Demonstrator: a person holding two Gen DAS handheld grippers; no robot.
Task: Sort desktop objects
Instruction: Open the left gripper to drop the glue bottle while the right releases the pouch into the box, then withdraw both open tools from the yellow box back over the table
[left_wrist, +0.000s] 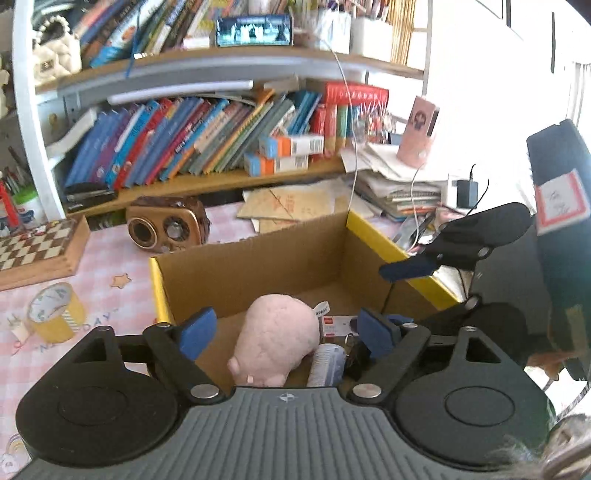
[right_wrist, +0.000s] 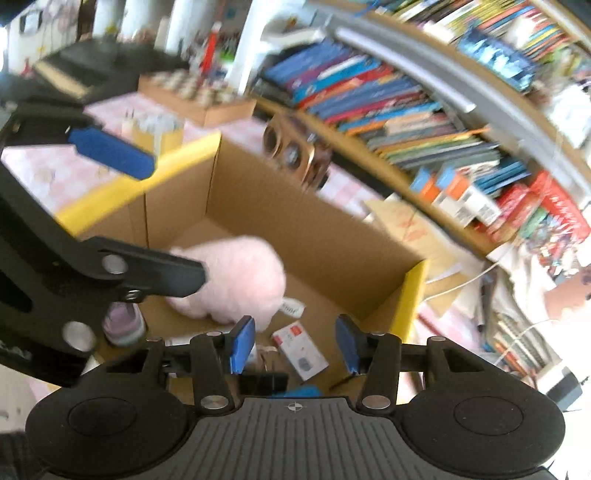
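A pink plush pig (left_wrist: 277, 339) lies on the floor of an open cardboard box (left_wrist: 258, 258) with yellow-edged flaps. My left gripper (left_wrist: 286, 332) hangs open over the pig, its blue pads apart from both flanks. A small white-and-red carton (left_wrist: 332, 326) and a white tube (left_wrist: 327, 363) lie beside the pig. My right gripper (right_wrist: 295, 345) is open over the same box (right_wrist: 314, 229), above that carton (right_wrist: 301, 349), with nothing between its pads. In the blurred right wrist view the pig (right_wrist: 240, 277) sits behind the left gripper (right_wrist: 175, 218). The right gripper (left_wrist: 400, 293) reaches in from the right.
On the pink checked cloth left of the box sit a yellow tape roll (left_wrist: 55, 312), a chessboard (left_wrist: 37, 247) and a brown speaker (left_wrist: 168, 229). Paper stacks (left_wrist: 399, 184) and a pink cup (left_wrist: 417, 144) stand behind the box. Bookshelves (left_wrist: 203, 140) fill the back.
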